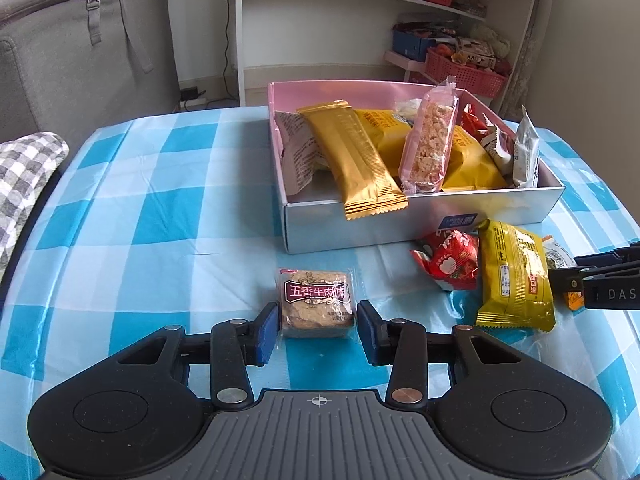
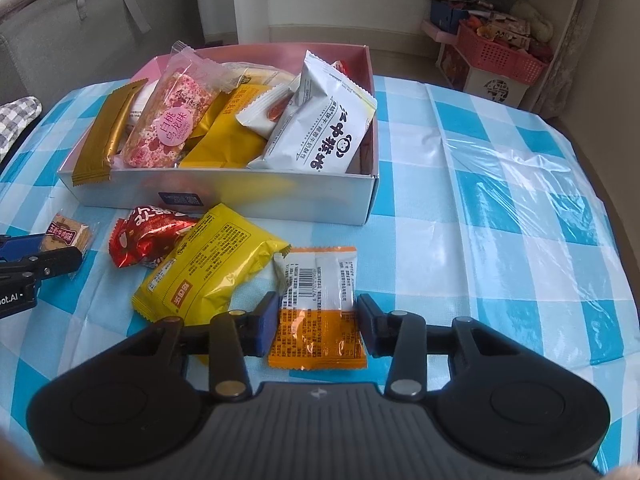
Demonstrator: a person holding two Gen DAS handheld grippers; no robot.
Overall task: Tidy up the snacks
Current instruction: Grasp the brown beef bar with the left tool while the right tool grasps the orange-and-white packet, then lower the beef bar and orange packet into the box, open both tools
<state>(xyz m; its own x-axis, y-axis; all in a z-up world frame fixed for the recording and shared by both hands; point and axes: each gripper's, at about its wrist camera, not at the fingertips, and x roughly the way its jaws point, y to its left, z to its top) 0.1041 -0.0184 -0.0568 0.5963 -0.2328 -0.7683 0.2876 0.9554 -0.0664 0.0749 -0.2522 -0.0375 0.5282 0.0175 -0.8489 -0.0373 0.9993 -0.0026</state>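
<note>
Blue pads of the left tongs (image 1: 316, 330) are straddling the biscuit pack (image 1: 316, 300), open; right tongs (image 2: 316, 326), also open, are bracketing the orange sachet (image 2: 318, 316), both lined up for lifting into the box (image 1: 420, 220).

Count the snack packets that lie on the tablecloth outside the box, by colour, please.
Red packet: 1
Yellow packet: 1
Orange and white packet: 1
Brown biscuit packet: 1
Total: 4
</note>
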